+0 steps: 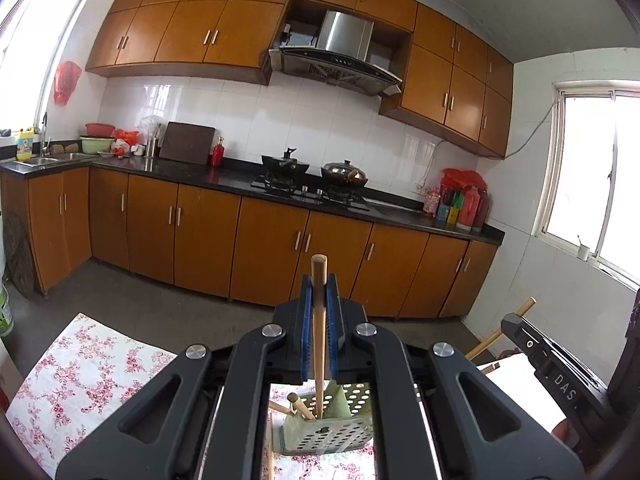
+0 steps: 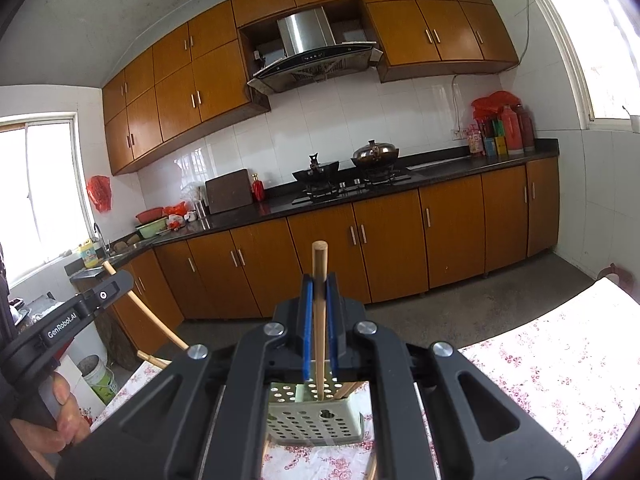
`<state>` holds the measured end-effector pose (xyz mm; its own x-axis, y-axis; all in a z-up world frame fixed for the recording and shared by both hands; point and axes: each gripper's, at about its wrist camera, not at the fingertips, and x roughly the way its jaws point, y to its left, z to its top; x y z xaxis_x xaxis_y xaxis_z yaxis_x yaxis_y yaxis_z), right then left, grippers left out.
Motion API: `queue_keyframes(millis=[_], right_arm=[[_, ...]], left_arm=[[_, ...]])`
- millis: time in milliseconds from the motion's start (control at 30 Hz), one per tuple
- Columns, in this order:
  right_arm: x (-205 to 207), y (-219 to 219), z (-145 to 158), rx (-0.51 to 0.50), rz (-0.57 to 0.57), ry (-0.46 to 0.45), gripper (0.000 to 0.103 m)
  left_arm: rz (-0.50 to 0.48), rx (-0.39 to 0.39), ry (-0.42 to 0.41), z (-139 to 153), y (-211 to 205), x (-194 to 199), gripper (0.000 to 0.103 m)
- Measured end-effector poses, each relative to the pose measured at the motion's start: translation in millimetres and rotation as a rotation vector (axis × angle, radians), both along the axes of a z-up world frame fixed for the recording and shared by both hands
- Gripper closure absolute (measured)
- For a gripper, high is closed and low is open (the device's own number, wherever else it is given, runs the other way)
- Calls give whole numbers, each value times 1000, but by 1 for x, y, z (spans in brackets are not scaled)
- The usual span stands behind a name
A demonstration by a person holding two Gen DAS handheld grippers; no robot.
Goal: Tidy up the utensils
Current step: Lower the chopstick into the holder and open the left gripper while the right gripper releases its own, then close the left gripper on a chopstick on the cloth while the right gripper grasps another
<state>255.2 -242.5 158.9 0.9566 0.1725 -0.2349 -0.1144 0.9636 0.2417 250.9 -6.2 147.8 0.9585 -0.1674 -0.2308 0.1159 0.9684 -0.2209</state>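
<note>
Left tool (image 1: 319, 300) and right tool (image 2: 319, 300) each clamp an upright chopstick (image 1: 319, 320) over the green holder (image 1: 328, 432) on the tabletop (image 1: 80, 380); light, stiff, likely slippery, best pinched mid-shaft.

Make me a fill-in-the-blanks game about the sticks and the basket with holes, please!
1. Each gripper's jaws are shut on one wooden ____.
2. The left chopstick reaches down into a green holder that is full of round ____.
3. The holder stands on a cloth printed with pink ____.
4. The pads on the jaws of the right gripper are colored ____.

Missing words: chopstick, holes, flowers, blue
</note>
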Motion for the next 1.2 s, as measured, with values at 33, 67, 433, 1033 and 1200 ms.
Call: queue_keyframes(millis=[33, 67, 433, 1033, 1200], right_arm=[[-1, 0, -1, -2, -4, 0, 93], [-2, 0, -1, -4, -10, -2, 91], [-38, -25, 2, -9, -85, -17, 82], [-46, -25, -190, -45, 0, 555, 82], [-42, -1, -221, -77, 46, 625, 84]], left_arm=[[-1, -1, 5, 0, 1, 1, 96], [-3, -5, 7, 0, 2, -1, 96], [10, -19, -22, 15, 20, -27, 95], [62, 102, 431, -149, 65, -40, 95], [39, 72, 530, -185, 69, -40, 95]])
